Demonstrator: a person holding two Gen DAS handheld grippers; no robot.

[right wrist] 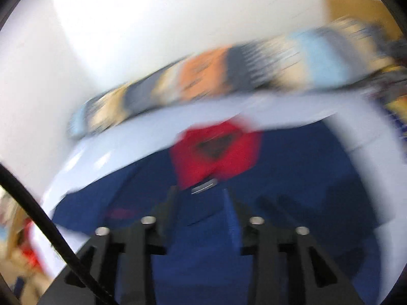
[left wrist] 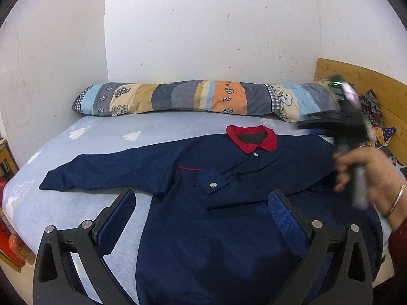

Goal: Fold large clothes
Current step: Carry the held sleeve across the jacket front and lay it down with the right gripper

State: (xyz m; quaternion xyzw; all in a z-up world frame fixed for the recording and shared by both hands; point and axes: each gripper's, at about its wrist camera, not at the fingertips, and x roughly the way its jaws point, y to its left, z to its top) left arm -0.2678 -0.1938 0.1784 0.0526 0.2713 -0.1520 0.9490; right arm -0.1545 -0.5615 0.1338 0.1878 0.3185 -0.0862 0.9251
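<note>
Barely begun: lying front-up on the bed [left wrist: 76, 218], a navy shirt [left wrist: 216, 228] with red collar [left wrist: 251, 141].

Already crossing the chest, one sleeve [left wrist: 229, 178]; spreading flat leftward, the other sleeve [left wrist: 101, 172], body folds remaining. Hovering empty and wide apart above the hem, left hand-held gripper [left wrist: 203, 211]; sweeping blurred near the collar, right hand-held gripper [right wrist: 201, 198], parted, gripping nothing.

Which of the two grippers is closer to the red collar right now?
Right. The right gripper points at the red collar with its fingers just short of it. The left gripper hangs lower over the shirt, farther from the collar.
</note>
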